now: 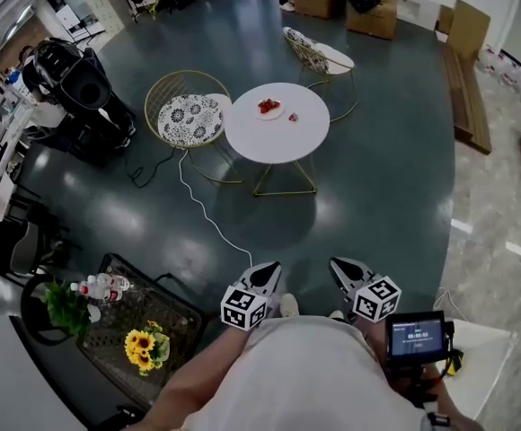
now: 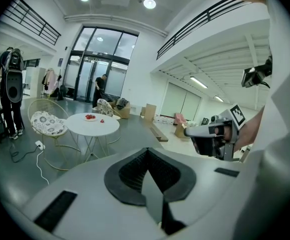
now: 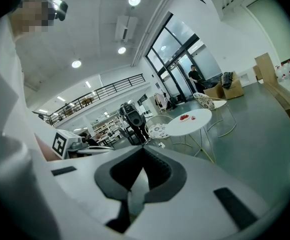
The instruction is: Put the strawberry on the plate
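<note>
We see one small red strawberry (image 1: pixel 293 116); one plate (image 1: pixel 276 114) at its nine o'clock. Our left gripper (image 1: pixel 269 269), right gripper (image 1: pixel 339 266): clenched, empty.

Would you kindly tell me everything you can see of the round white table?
The round white table stands level on the dark grey floor, on thin gold wire legs. Its smooth top carries a small plate of red strawberries and one loose strawberry beside the plate. A cushioned wire chair stands close at its left.
</note>
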`<state>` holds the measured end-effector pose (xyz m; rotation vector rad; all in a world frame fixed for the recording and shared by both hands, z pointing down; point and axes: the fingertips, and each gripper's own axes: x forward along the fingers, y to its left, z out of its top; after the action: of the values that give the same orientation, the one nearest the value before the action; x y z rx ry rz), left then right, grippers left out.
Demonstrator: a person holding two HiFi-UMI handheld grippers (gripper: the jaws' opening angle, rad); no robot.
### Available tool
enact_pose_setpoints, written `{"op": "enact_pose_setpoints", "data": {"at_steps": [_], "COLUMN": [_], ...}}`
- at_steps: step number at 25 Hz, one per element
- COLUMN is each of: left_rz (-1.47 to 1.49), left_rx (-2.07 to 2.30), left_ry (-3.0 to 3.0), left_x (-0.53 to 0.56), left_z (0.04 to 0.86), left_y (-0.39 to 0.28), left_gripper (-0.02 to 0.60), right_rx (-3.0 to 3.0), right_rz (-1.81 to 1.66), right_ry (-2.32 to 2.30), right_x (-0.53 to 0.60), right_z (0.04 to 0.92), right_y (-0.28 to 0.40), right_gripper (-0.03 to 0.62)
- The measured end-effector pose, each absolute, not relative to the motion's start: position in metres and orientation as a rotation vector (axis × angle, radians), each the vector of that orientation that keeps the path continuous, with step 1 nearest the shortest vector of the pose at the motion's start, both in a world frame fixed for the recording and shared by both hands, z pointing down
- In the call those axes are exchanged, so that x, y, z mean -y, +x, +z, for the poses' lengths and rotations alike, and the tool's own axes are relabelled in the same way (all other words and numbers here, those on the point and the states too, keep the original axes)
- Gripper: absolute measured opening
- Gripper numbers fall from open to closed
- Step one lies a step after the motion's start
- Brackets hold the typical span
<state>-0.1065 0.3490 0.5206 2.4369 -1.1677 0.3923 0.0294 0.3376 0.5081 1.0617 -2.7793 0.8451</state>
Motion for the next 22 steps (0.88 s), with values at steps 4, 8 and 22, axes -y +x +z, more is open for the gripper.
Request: {"op": "enact_pose_setpoints", "data": {"at_steps": [4, 8, 22], "left_rz": [0.378, 0.371, 0.326], "left_rx": [1.167, 1.158, 1.155], "left_ry": [2.442, 2.437, 2.421], "left_x": [-0.331, -0.316, -0.261], "left_z": [0.522, 0.524, 0.529], "left_y": [-0.133, -0.156, -0.170], "left_gripper": [0.006, 0.006, 0.006], "right_rx": [2.769, 2.755, 2.731], "right_rz": [0.832, 0.822, 0.814], "right_ry": [1.081, 1.111, 1.071], "right_x": [-0.317, -0.298, -0.247], "right_z": [0.510, 0.508, 0.508], "right_y": [0.007, -0.013, -0.035], "right_gripper": [0.006, 0.006, 0.006]}}
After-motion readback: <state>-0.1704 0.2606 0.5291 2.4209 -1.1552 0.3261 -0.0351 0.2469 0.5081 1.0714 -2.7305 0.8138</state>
